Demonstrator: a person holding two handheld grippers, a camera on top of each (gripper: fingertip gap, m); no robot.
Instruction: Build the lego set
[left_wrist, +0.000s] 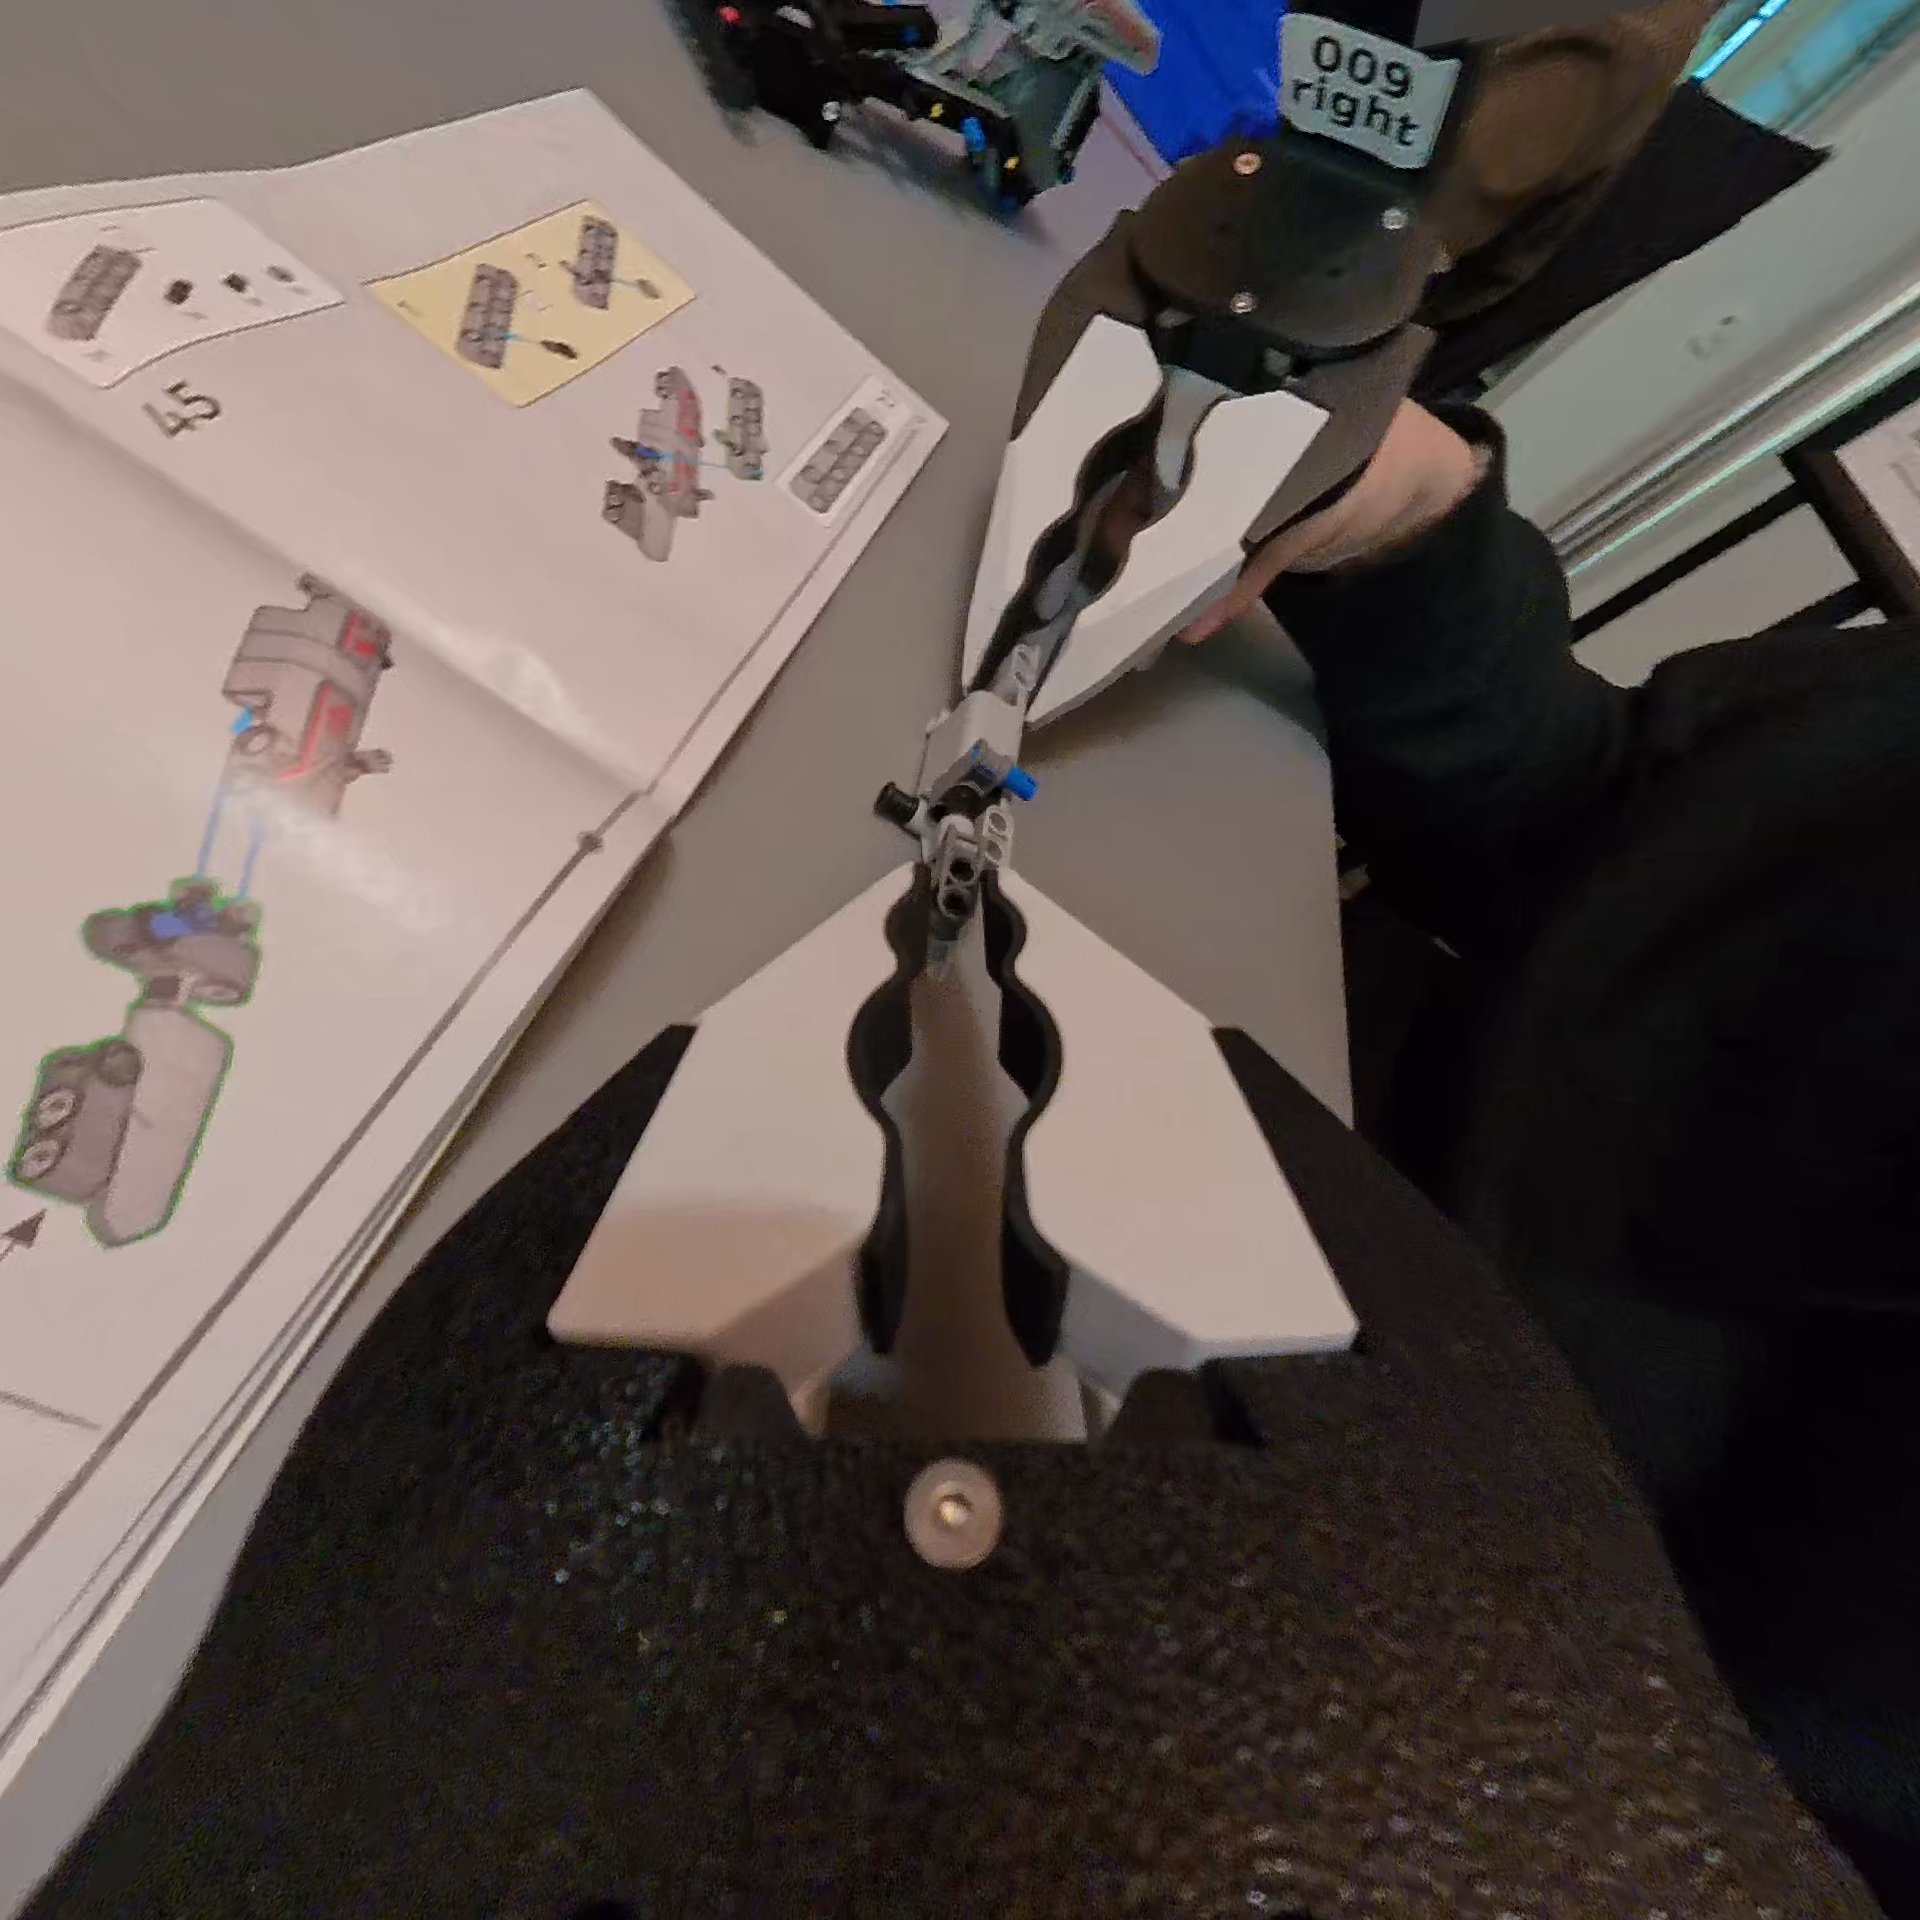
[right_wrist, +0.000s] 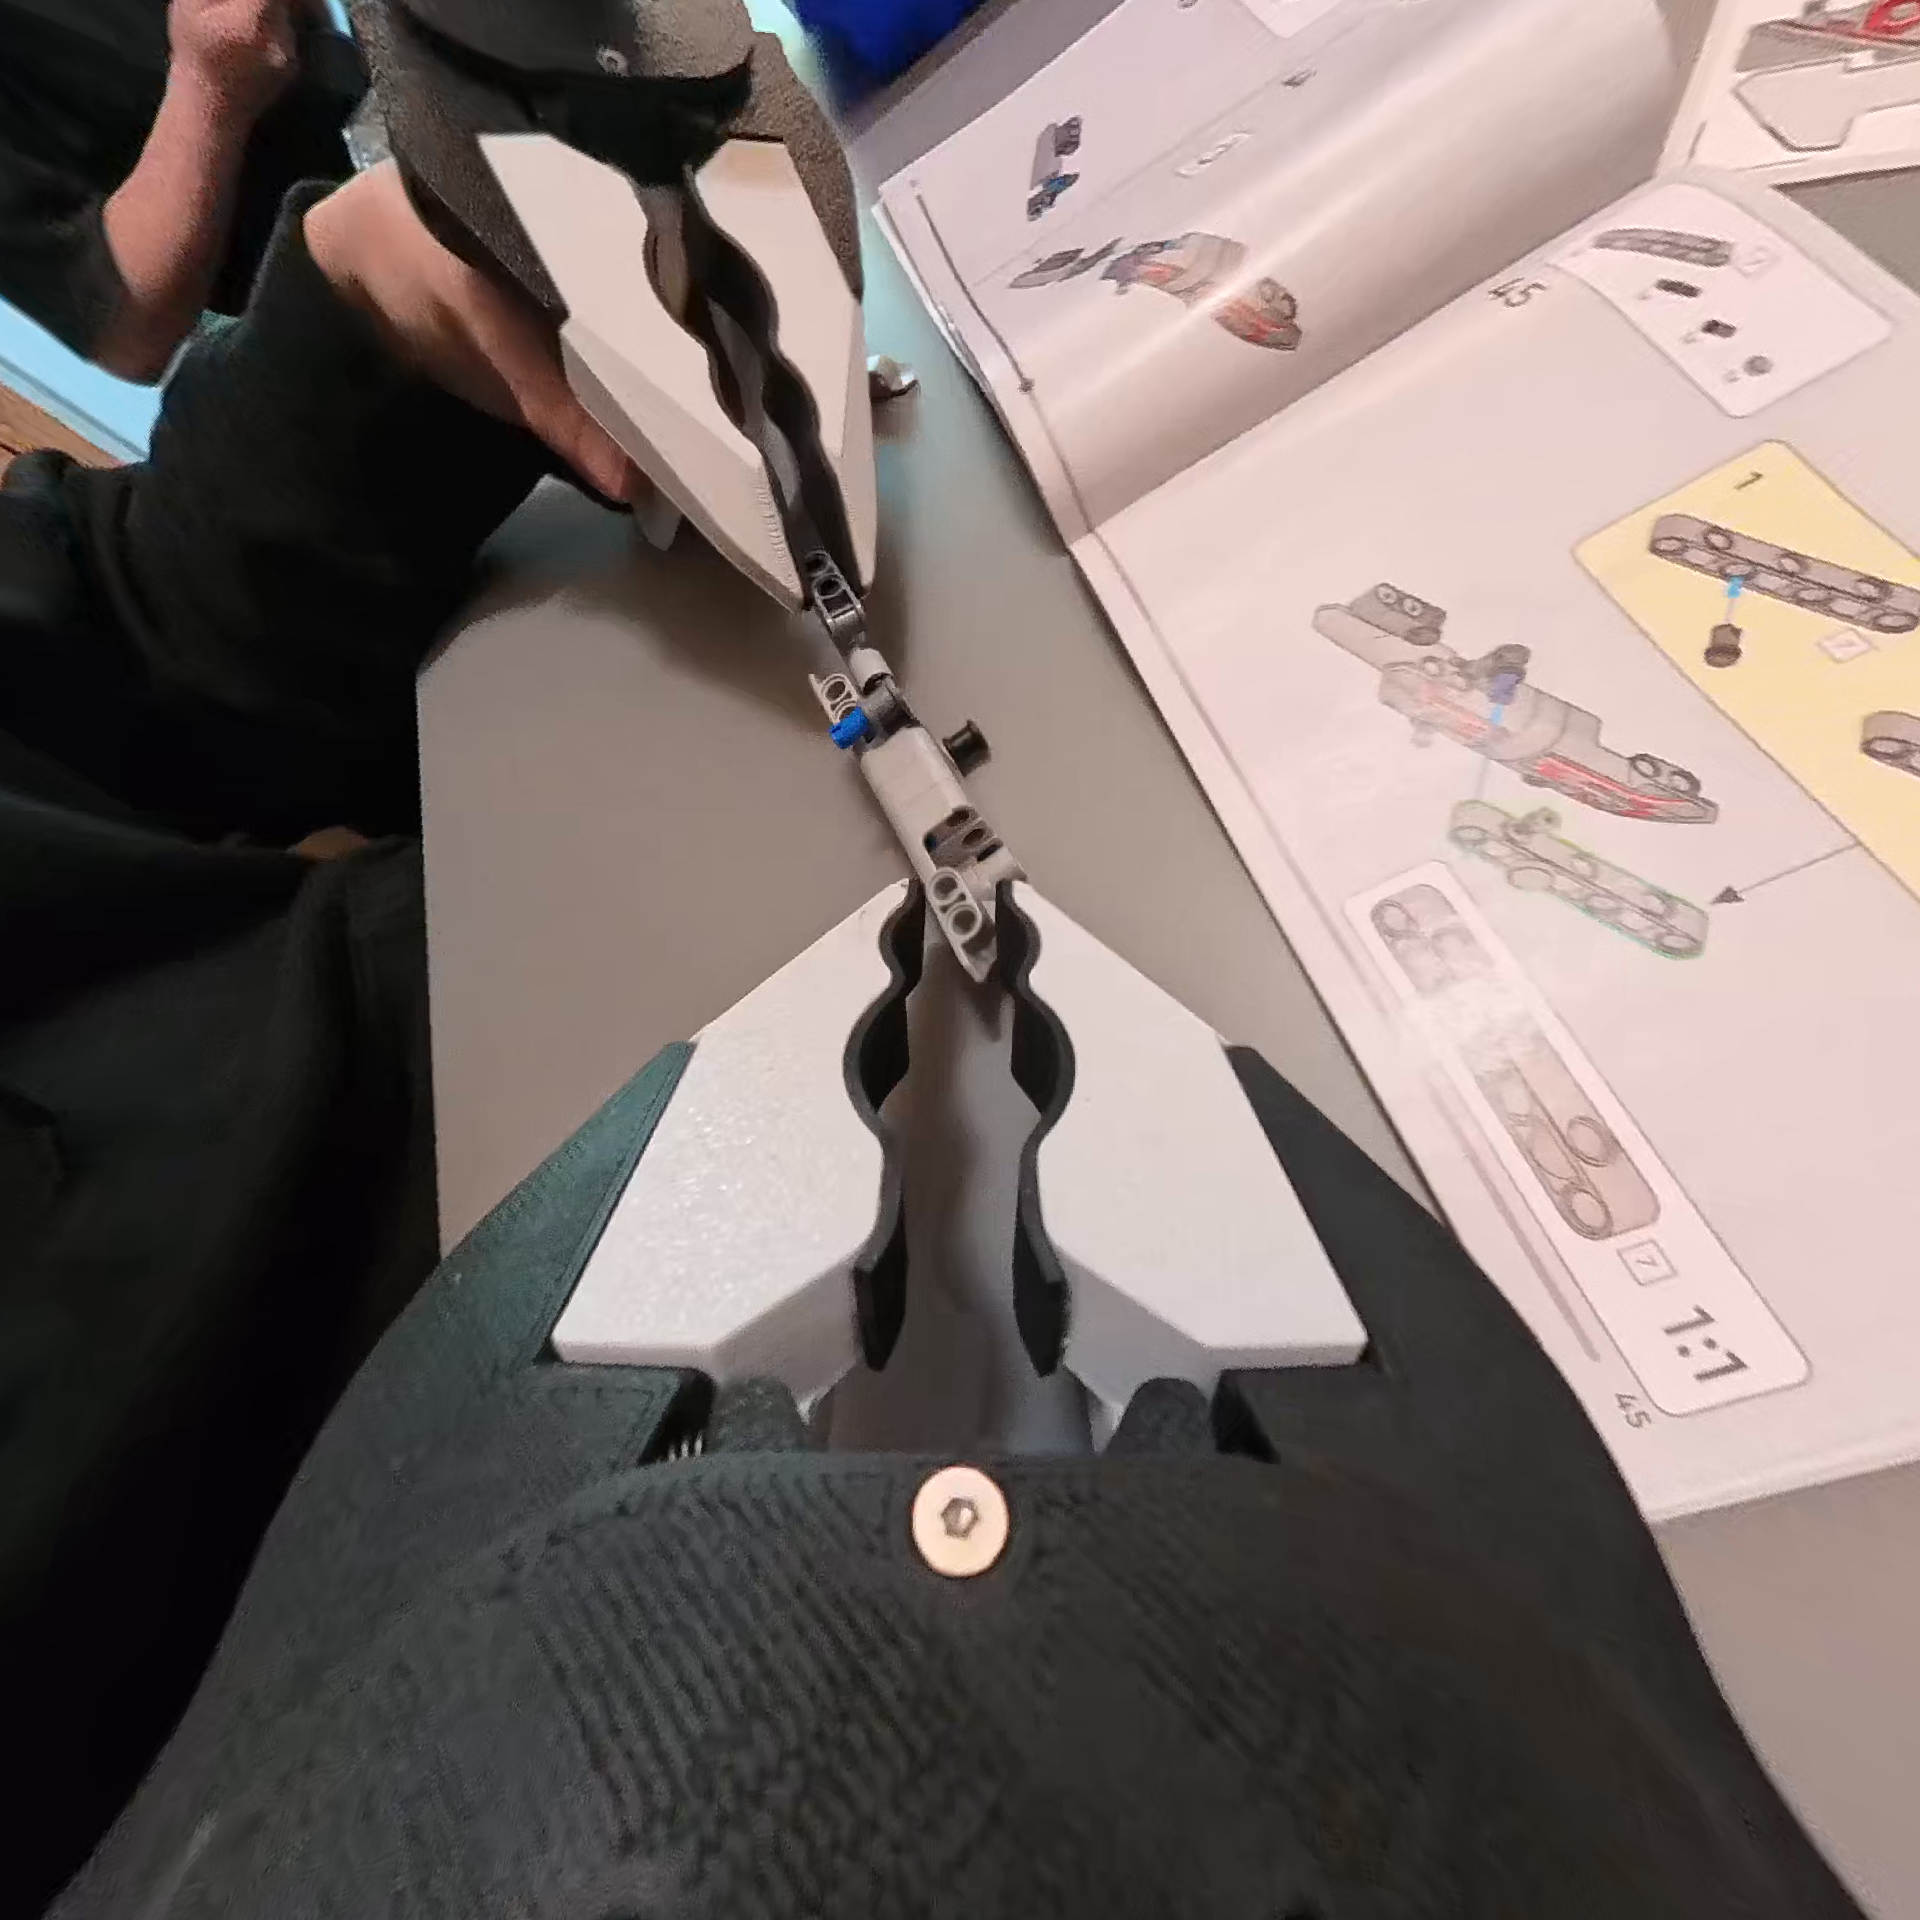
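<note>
Between the two claws, each clamping one end, hangs the lego assembly (left_wrist: 961, 805)

The small grey plastic lego assembly (left_wrist: 961, 800) (right_wrist: 902, 774) of pin-holed beams carries a blue pin (left_wrist: 1023, 784) (right_wrist: 847, 730) on one side and a black pin (left_wrist: 894, 802) (right_wrist: 966, 741) opposite. It is suspended above the grey tabletop (left_wrist: 1174, 852) (right_wrist: 644, 831), gripped at both ends.

Legible marks, contents not transcribed. A pale label (left_wrist: 1356, 88) with two lines of dark characters sits on the black body of the right gripper (left_wrist: 1013, 675). The open instruction booklet (left_wrist: 416, 582) on the counter (right_wrist: 644, 935) carries printed page numerals, a small digit in its yellow box (right_wrist: 1766, 644), and a ratio mark with a boxed digit in the panel (right_wrist: 1558, 1132) showing a beam drawing.
</note>
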